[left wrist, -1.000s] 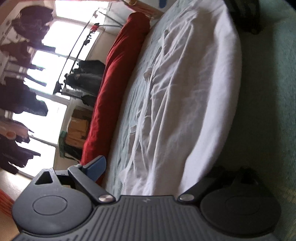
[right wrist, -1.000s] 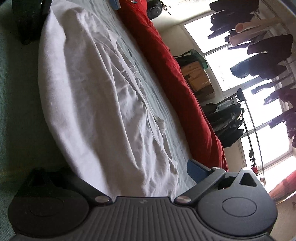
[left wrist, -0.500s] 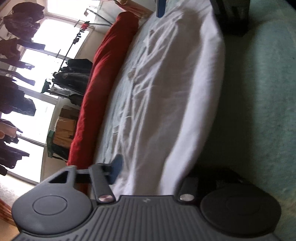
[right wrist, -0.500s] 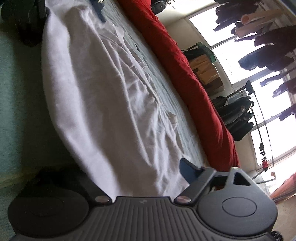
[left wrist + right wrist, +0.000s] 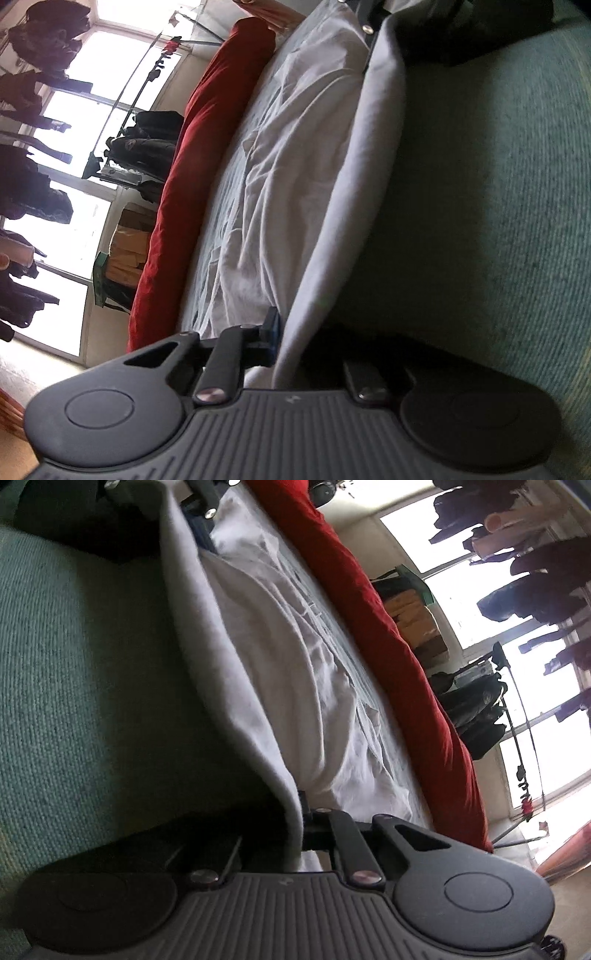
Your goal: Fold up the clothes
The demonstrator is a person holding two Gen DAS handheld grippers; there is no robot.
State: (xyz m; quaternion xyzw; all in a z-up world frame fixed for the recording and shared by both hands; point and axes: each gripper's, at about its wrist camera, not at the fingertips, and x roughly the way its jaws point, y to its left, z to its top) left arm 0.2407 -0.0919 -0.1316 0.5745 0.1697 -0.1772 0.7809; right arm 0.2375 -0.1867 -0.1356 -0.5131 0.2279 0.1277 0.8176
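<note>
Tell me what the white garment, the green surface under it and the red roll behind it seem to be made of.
White garment: thin, matte woven or knit cloth, probably cotton; it creases finely. Green surface: coarse matte textile, with visible ribbed weave. Red roll: soft, slightly plush fabric, perhaps a rolled blanket; its folds look rounded.

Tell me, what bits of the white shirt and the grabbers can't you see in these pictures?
- Left wrist view: the left gripper has just closed on the white garment; its lower finger is hidden under the cloth's edge.
- Right wrist view: the right gripper has just closed on the same garment; one finger is lost in shadow under the fold.
- Both views: the garment's near corners are hidden behind the gripper bodies; its kind cannot be told.
</note>
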